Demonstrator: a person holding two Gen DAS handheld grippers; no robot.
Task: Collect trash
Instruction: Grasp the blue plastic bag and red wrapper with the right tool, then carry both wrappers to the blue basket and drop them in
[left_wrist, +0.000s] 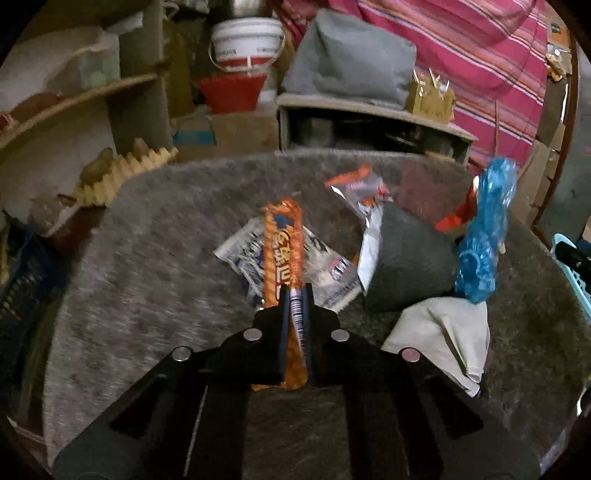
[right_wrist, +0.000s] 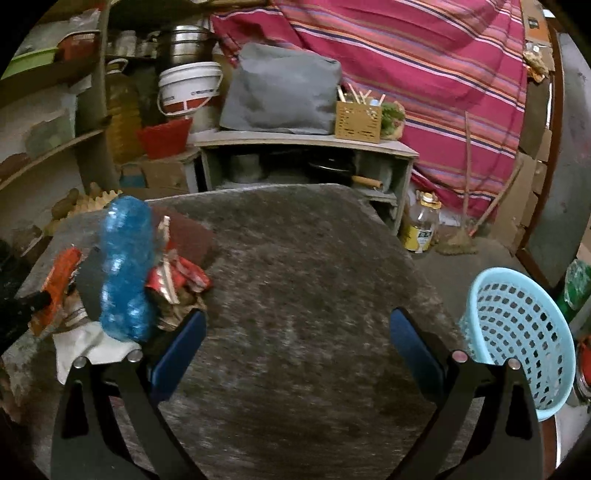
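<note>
My left gripper (left_wrist: 295, 295) is shut on a long orange snack wrapper (left_wrist: 282, 251), which stands up between its pads above the grey table (left_wrist: 147, 266). Under it lies a crumpled blue-and-white printed wrapper (left_wrist: 243, 258). Further right are a silver-and-orange wrapper (left_wrist: 365, 206), a crushed blue plastic bottle (left_wrist: 487, 229) and a white crumpled paper (left_wrist: 443, 332). In the right wrist view my right gripper (right_wrist: 297, 328) stands open over the bare table (right_wrist: 303, 280), with the blue bottle (right_wrist: 123, 269) and red wrappers (right_wrist: 181, 277) to its left. A light blue perforated basket (right_wrist: 521, 332) stands at the table's right edge.
Behind the table stand a low shelf unit (right_wrist: 306, 155) with a grey bag (right_wrist: 280, 92), a white bucket (right_wrist: 190, 88) and a red basket (right_wrist: 164, 136). A striped pink cloth (right_wrist: 424, 74) hangs at the back. An egg tray (left_wrist: 122, 177) sits at the left.
</note>
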